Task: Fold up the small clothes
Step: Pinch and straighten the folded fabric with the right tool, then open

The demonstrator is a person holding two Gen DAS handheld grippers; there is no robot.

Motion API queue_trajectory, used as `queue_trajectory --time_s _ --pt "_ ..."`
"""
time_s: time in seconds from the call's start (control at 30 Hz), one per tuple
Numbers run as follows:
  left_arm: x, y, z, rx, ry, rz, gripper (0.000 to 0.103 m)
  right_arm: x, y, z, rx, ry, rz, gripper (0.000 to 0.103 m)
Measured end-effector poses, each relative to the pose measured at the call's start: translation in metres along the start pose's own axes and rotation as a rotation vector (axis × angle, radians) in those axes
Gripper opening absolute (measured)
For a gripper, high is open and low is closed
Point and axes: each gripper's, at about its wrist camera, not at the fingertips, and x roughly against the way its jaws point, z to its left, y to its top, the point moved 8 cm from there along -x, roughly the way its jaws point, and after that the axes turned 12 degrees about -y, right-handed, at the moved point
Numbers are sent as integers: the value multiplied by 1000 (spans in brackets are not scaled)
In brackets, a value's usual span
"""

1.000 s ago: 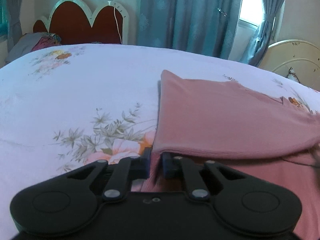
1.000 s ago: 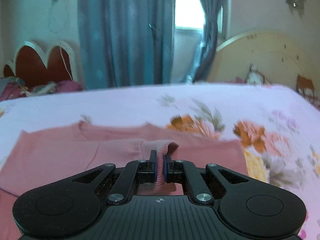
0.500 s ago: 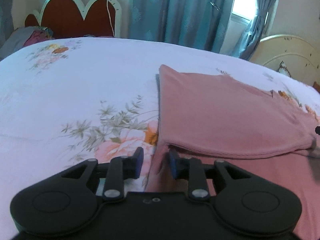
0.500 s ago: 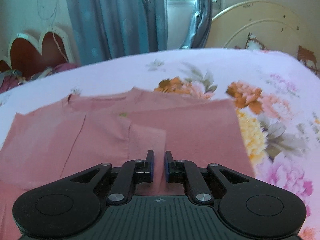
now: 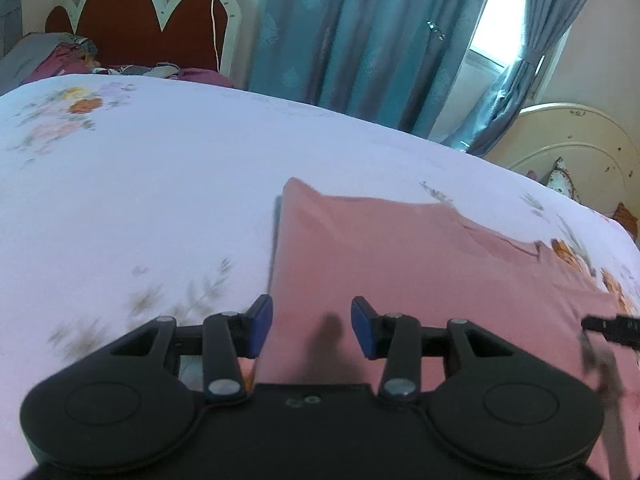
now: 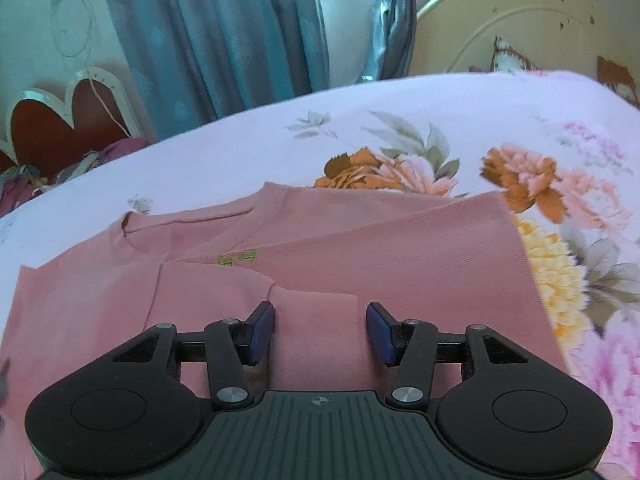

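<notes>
A pink knit top [image 5: 420, 264] lies folded and flat on the floral bed sheet [image 5: 140, 200]. In the right wrist view the top [image 6: 360, 248] shows its neckline at the far left and a small green label near the middle. My left gripper [image 5: 311, 330] is open and empty above the top's left edge. My right gripper [image 6: 320, 332] is open and empty above a folded flap near the top's front. The tip of the right gripper [image 5: 612, 326] shows at the right edge of the left wrist view.
A red headboard [image 5: 136, 28] with piled clothes [image 5: 60, 56] stands at the far left. Blue curtains [image 5: 360, 40] and a window are behind the bed. A cream headboard [image 6: 520, 24] stands at the far right.
Both grippers let go of the pink top and opened wide. The fold now lies flat on the bed. Both grippers have lifted a little.
</notes>
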Motion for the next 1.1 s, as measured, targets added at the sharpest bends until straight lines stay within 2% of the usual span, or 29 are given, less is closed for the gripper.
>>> queue_trajectory --time_s 0.03,0.13,0.2,0.33,0.43,0.5,0.63,0.83,0.97,1.07,1.1 --pt "-8 3 1 9 3 2 42 -2 -2 4 -1 15 16 27" --pt "-27 13 5 35 20 1 42 0 -6 15 48 12 -4 12" --pt "-36 18 5 28 31 0 42 4 -7 18 70 0 -32 9" --pt "-48 24 12 24 63 6 42 20 -2 7 53 -46 -141 8" --pt "-52 24 18 29 75 -9 42 2 -14 3 96 -73 -82 8" --pt "-52 24 17 16 81 -8 42 2 -12 5 126 -87 -102 8" --pt "-52 30 17 29 81 -15 42 13 1 2 78 -82 -151 13" --pt "-64 39 16 20 109 -17 42 26 15 19 134 -84 -240 13" --pt "-70 43 19 8 136 -15 44 16 9 20 146 -85 -210 13" --pt "-72 44 19 -7 145 -13 44 -11 -4 14 193 -125 -111 13" --pt "-73 44 18 -13 147 -12 44 -11 -5 12 184 -119 -128 13"
